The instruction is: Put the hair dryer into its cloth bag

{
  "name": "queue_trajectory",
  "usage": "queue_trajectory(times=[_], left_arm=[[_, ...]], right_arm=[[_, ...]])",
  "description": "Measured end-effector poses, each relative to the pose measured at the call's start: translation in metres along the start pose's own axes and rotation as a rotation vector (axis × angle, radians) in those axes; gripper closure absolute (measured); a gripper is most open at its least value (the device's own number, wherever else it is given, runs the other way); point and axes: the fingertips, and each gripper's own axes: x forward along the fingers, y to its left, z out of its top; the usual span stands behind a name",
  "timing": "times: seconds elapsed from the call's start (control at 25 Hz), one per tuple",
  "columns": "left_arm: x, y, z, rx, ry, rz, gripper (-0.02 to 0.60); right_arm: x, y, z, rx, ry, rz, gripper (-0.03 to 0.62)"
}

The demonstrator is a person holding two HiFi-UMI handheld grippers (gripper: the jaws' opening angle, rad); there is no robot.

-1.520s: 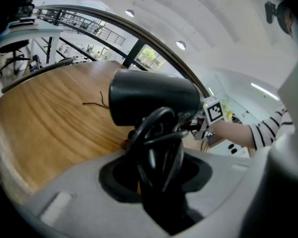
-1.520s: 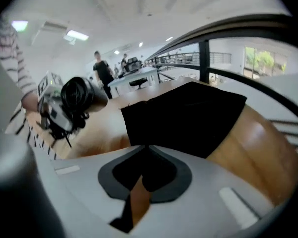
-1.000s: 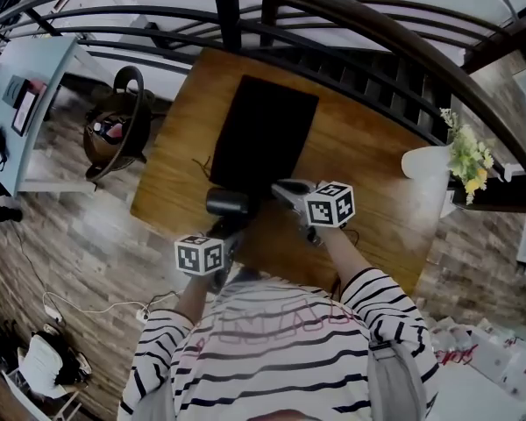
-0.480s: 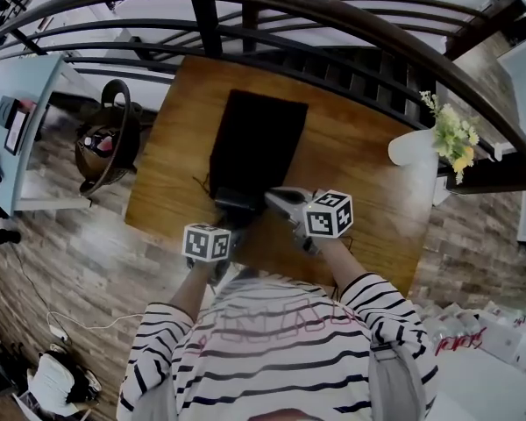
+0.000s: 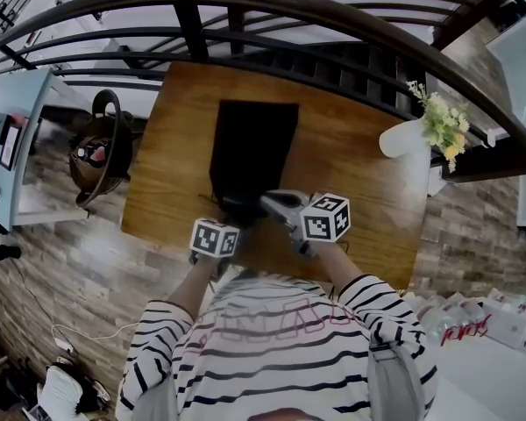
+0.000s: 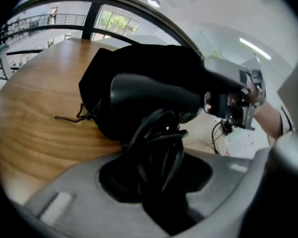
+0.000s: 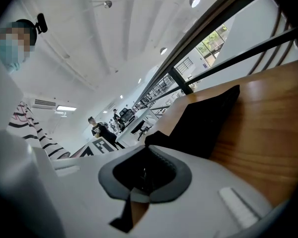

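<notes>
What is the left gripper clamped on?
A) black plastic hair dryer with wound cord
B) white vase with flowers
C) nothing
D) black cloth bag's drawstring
A: the left gripper view shows the left gripper closed around the handle and cord of the black plastic hair dryer.

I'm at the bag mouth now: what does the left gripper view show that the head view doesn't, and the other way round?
Left gripper view only: the cord wound round the handle of the hair dryer, clamped in the left gripper, and the drawstring lying on the wood.
Head view only: the cloth bag lying flat at full length, the vase of flowers by the right edge of the table, and the basket on the floor.
Both: the dryer's nose at the bag's mouth, and the right gripper pinching the bag's rim.
</notes>
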Motion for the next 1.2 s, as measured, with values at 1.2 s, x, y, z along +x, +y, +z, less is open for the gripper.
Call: queue_trajectory(times=[1.2], left_arm=[[0.038,0.015,0.152,-0.193,-0.282,-0.087,0.422]], right_arm=[[-0.003,0.006,-0.01,-0.128,0.131,0.098,0.582]])
